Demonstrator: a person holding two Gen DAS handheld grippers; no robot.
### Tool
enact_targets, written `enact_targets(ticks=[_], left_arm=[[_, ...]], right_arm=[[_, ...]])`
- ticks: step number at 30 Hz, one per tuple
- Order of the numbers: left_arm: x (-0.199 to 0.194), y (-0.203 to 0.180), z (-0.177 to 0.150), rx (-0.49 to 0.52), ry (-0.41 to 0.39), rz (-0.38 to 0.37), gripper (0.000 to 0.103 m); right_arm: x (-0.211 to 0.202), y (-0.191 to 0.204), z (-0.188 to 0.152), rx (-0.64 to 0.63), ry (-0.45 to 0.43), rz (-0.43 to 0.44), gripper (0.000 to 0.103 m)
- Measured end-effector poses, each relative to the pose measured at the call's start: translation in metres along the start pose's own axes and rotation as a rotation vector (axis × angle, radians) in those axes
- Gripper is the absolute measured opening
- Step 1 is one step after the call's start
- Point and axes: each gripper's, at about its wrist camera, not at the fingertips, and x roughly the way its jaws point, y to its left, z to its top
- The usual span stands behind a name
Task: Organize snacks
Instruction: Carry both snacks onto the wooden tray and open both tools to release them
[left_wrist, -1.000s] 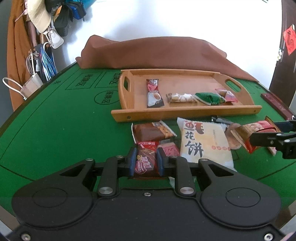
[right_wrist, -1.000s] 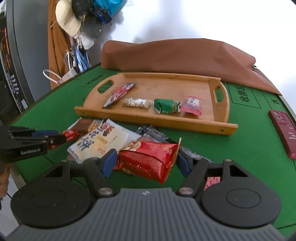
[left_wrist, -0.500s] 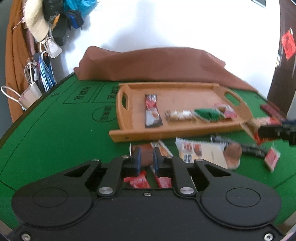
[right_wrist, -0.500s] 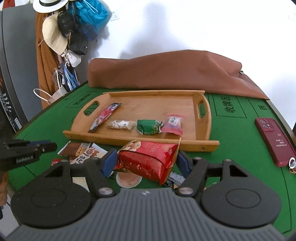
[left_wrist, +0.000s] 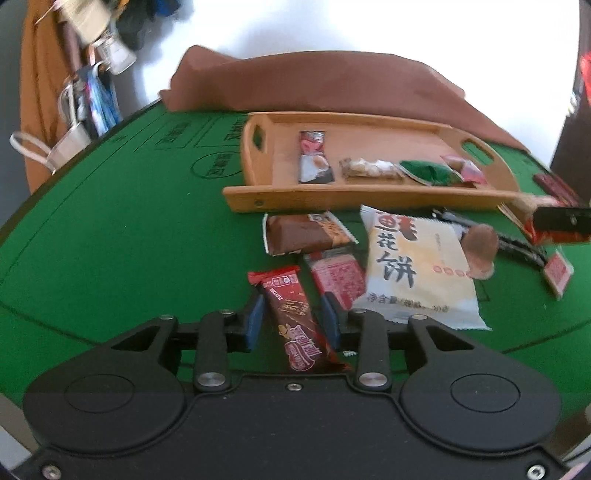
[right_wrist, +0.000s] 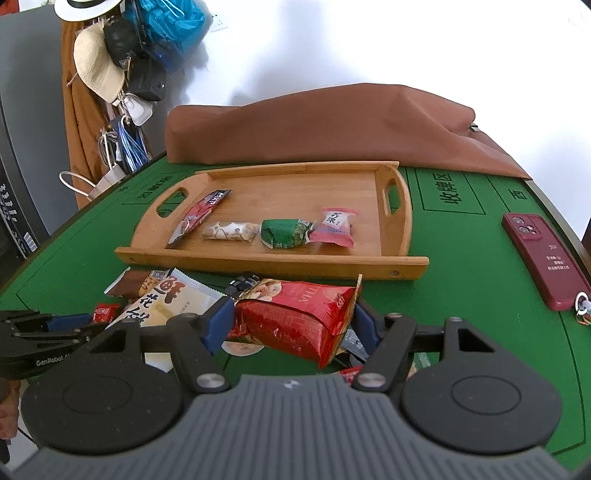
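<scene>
Your left gripper (left_wrist: 291, 317) has its fingers spread wide around a red wafer bar (left_wrist: 293, 321) lying loose on the green table (left_wrist: 129, 240), pads clear of the wrapper. Your right gripper (right_wrist: 293, 323) clamps a red snack bag (right_wrist: 295, 317), held just in front of the wooden tray (right_wrist: 280, 260). In the tray, four small packets sit in a row.
</scene>
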Motion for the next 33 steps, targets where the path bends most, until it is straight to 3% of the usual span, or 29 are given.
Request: enact_targets(ticks=[10,20,28,33], left_arm=[[-0.010,0.003,0.009,-0.028,-0.007,-0.016,0.023],[-0.019,0.004,0.061,0.004,-0.104,-0.001,0.023],[0.012,-0.001,0.115,0.011,-0.117,-0.057,0.023],[0.055,-0.002,0.144,0.011,-0.065,-0.016,0.023]], right_arm=[[-0.005,-0.003,0.005,0.013,-0.023,-0.003,0.070],[0.000,-0.006,0.031,-0.005,-0.074,-0.034,0.070],[0.026,-0.019,0.069,0.014,-0.087,-0.094,0.070],[0.052,-0.039,0.094,0.091,-0.056,-0.116,0.070]])
